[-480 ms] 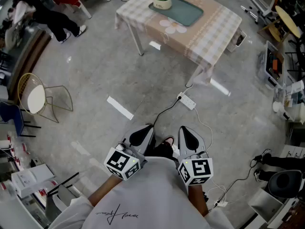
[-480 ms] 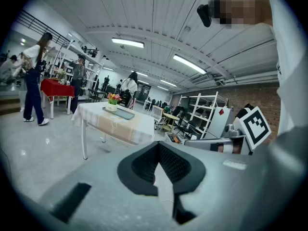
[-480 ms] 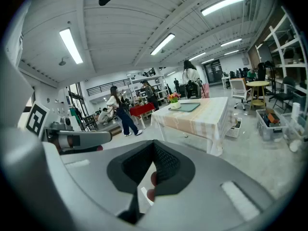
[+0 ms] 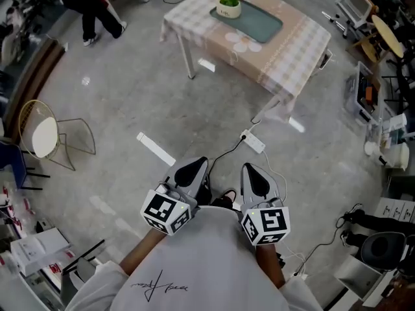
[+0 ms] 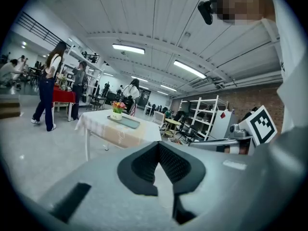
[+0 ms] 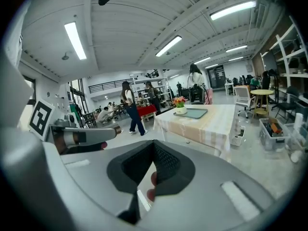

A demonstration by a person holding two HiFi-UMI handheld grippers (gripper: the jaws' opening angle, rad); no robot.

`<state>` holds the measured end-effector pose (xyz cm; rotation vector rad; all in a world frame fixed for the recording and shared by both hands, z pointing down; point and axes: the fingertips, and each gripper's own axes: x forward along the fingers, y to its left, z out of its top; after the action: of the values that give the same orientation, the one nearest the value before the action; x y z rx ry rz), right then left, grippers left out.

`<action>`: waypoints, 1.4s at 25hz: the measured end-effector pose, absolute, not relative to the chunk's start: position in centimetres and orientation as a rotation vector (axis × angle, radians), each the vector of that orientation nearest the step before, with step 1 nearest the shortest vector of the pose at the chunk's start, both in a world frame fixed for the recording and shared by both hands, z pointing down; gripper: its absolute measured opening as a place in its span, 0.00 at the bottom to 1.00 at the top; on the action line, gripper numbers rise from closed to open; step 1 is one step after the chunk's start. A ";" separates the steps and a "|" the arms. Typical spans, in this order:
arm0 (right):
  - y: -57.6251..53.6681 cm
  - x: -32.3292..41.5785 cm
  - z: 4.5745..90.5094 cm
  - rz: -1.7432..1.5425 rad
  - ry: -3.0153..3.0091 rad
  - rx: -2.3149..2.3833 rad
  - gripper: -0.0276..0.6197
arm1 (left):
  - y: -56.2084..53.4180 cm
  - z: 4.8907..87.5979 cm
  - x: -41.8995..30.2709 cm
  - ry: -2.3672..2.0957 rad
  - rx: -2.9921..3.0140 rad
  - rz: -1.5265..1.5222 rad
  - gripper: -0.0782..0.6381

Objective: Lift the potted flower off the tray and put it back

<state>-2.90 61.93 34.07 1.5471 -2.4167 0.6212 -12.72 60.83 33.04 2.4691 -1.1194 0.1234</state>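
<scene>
Close before my chest I hold the left gripper (image 4: 194, 169) and the right gripper (image 4: 251, 172) side by side, both tipped slightly downward, jaws closed on nothing. Well ahead of both jaws stands a table (image 4: 285, 50) in a checked cloth, bearing a teal tray (image 4: 256, 23). The potted flower (image 4: 229, 0) sits on the tray's left end: white pot, red and yellow blooms.

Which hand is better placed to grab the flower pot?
Right, but only slightly. Both are shut and far from the table. The potted flower sits a little closer to where the right gripper points than to where the left gripper points.
</scene>
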 end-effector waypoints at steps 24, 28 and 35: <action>56.4 -10.5 33.2 0.603 -2.427 1.630 0.05 | 55.3 32.6 -22.1 -1.165 2.514 0.053 0.11; 54.9 -10.3 33.2 0.618 -2.422 1.641 0.05 | 53.9 32.9 -21.4 -1.132 2.513 0.074 0.11; 50.4 -9.6 34.0 0.650 -2.419 1.640 0.05 | 49.1 33.9 -20.2 -1.111 2.514 0.124 0.11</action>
<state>-9.64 50.41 33.97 1.6399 -2.4188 0.6504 -20.22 49.13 33.85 2.5138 -1.1105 0.1244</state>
